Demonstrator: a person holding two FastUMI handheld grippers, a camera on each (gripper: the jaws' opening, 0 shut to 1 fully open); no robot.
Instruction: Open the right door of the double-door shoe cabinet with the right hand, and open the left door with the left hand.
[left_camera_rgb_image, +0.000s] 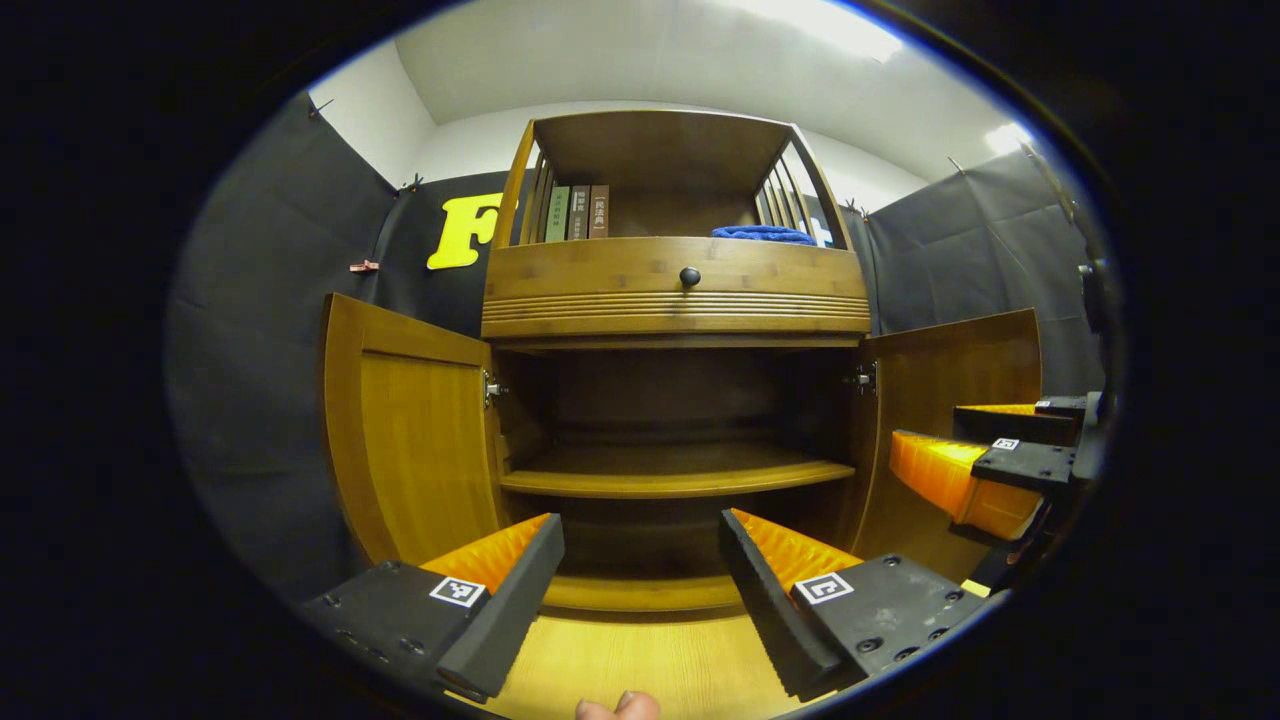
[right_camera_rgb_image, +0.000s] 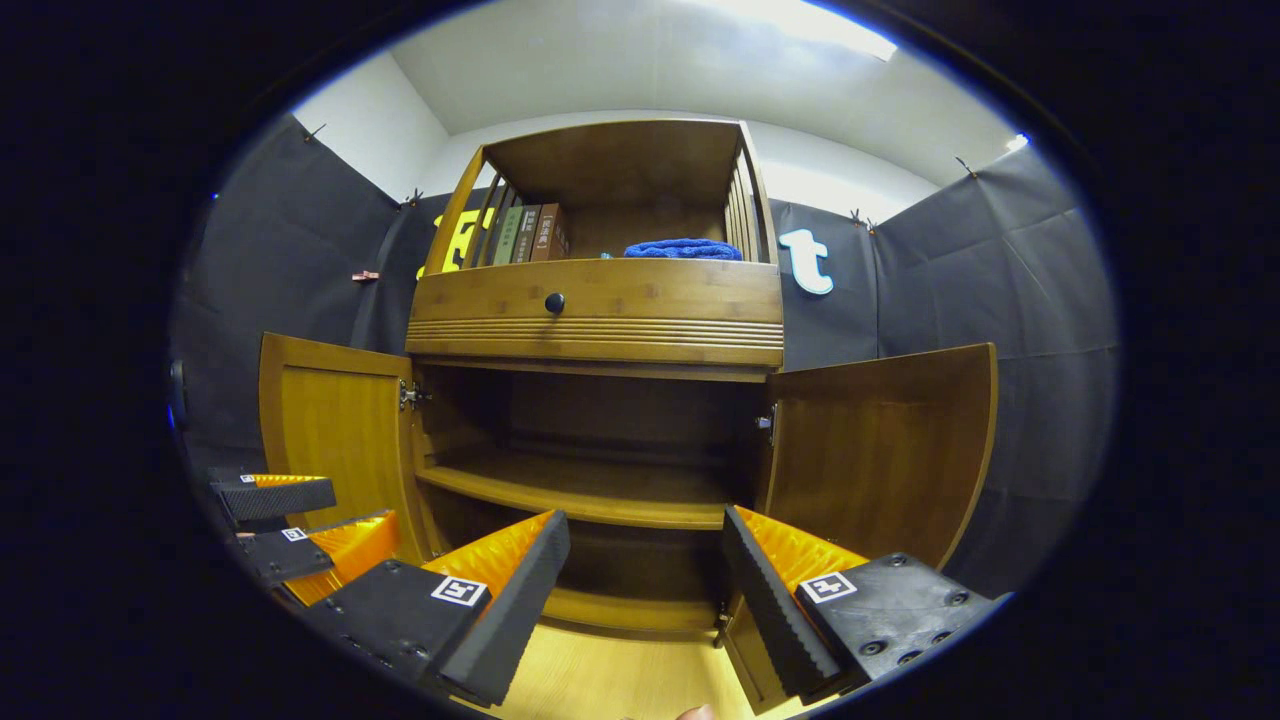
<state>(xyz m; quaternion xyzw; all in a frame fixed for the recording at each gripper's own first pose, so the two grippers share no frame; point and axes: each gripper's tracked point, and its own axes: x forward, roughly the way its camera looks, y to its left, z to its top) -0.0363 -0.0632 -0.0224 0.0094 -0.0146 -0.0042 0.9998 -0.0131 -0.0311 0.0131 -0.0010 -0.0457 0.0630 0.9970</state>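
Swinging either tool sideways is your risk: the left tool (left_camera_rgb_image: 640, 570) and right tool (right_camera_rgb_image: 645, 570) both hang with fingers spread, empty, near the cabinet (right_camera_rgb_image: 595, 320), whose left door (left_camera_rgb_image: 405, 440) and right door (right_camera_rgb_image: 880, 450) stand wide open. Their free edges flank you; open room lies straight back.

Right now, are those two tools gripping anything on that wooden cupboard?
No, nothing is held. The left hand-held gripper and right hand-held gripper both gape open, clear of the swung-open left wooden door and right wooden door.
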